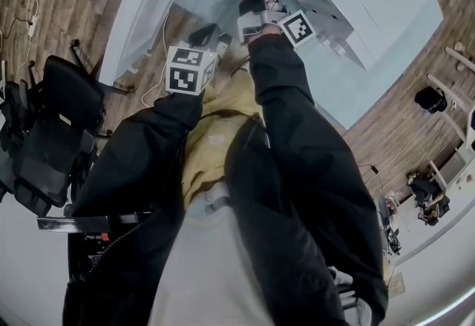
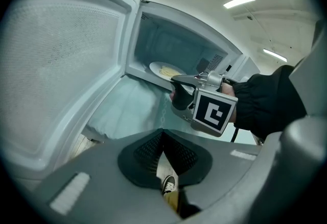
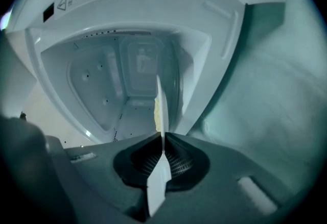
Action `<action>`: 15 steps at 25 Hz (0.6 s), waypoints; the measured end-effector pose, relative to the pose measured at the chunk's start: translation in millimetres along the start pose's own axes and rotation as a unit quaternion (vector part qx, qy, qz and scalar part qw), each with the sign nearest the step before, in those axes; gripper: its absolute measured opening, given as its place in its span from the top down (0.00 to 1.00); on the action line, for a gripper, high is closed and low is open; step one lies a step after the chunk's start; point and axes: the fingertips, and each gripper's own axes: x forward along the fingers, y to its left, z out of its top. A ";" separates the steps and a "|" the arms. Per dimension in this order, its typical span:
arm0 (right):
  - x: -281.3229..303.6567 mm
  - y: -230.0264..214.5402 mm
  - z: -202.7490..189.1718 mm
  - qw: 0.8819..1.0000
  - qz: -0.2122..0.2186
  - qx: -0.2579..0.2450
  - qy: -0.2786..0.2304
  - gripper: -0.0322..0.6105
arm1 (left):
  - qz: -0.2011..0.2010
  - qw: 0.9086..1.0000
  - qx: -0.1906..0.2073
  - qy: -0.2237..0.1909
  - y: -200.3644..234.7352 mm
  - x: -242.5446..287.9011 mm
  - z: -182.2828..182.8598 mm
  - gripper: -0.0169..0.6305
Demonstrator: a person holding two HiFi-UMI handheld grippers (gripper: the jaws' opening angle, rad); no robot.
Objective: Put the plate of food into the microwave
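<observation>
Fluorescent ceiling strips (image 2: 239, 0) give bright, even light in the left gripper view, and the open microwave door (image 2: 61, 65) catches it as a pale, slightly washed sheet. All three views bend hard at the edges and fall to black in the corners. The right gripper view is dimmer, with a cool teal cast. There the microwave cavity (image 3: 127, 85) is shadowed but sharp, while the plate (image 3: 157, 187) is soft and blown white nearest the lens. In the head view the wooden floor (image 1: 59, 5) curves, and the dark sleeves (image 1: 312, 154) hold little detail.
</observation>
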 end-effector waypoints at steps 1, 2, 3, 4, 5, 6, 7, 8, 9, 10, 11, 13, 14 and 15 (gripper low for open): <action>0.9 -0.3 2.1 1.000 -0.001 0.005 -0.007 0.93 | 0.001 1.000 0.000 0.000 1.6 -0.7 -0.8 0.98; 1.6 -0.2 4.0 1.000 0.000 0.011 -0.013 0.93 | 0.002 1.000 -0.001 0.000 3.0 -1.5 -1.6 0.98; 2.1 0.0 5.6 1.000 0.000 0.016 -0.019 0.93 | 0.003 1.000 -0.001 0.000 4.2 -2.3 -2.2 0.98; 2.4 0.1 7.1 0.999 0.000 0.020 -0.024 0.93 | 0.003 1.000 -0.002 0.000 5.0 -2.9 -2.5 0.98; 2.4 0.1 8.4 0.999 -0.001 0.023 -0.028 0.93 | 0.003 1.000 -0.003 -0.001 5.6 -3.5 -2.7 0.98; 2.5 0.0 9.5 0.999 -0.001 0.025 -0.031 0.93 | 0.003 1.000 -0.003 -0.001 6.0 -4.1 -2.7 0.98; 2.7 -0.1 10.2 0.999 -0.002 0.026 -0.033 0.93 | 0.003 1.000 -0.003 -0.001 6.3 -4.4 -2.7 0.98; 3.1 -0.2 10.7 0.999 -0.001 0.027 -0.033 0.92 | 0.003 1.000 -0.002 -0.001 6.6 -4.4 -2.8 0.98; 3.7 -0.4 11.1 0.999 -0.001 0.027 -0.032 0.92 | 0.003 1.000 -0.001 0.000 7.0 -4.2 -3.2 0.98; 4.2 -0.8 11.1 0.999 -0.001 0.026 -0.031 0.92 | 0.003 1.000 -0.001 0.000 7.3 -3.8 -3.9 0.98; 4.6 -1.0 10.6 0.999 -0.001 0.025 -0.028 0.92 | 0.003 1.000 -0.001 0.001 7.6 -3.8 -4.6 0.98; 4.7 -0.9 7.8 0.999 0.001 0.025 -0.020 0.89 | 0.003 1.000 -0.001 0.001 8.0 -4.6 -5.2 0.98; 4.1 -0.9 5.9 1.000 0.002 0.027 -0.017 0.86 | 0.003 1.000 0.000 0.001 8.1 -5.1 -4.8 0.98; 3.1 -1.3 4.0 1.000 0.003 0.027 -0.014 0.86 | 0.002 1.000 0.001 0.000 7.9 -5.3 -4.2 0.98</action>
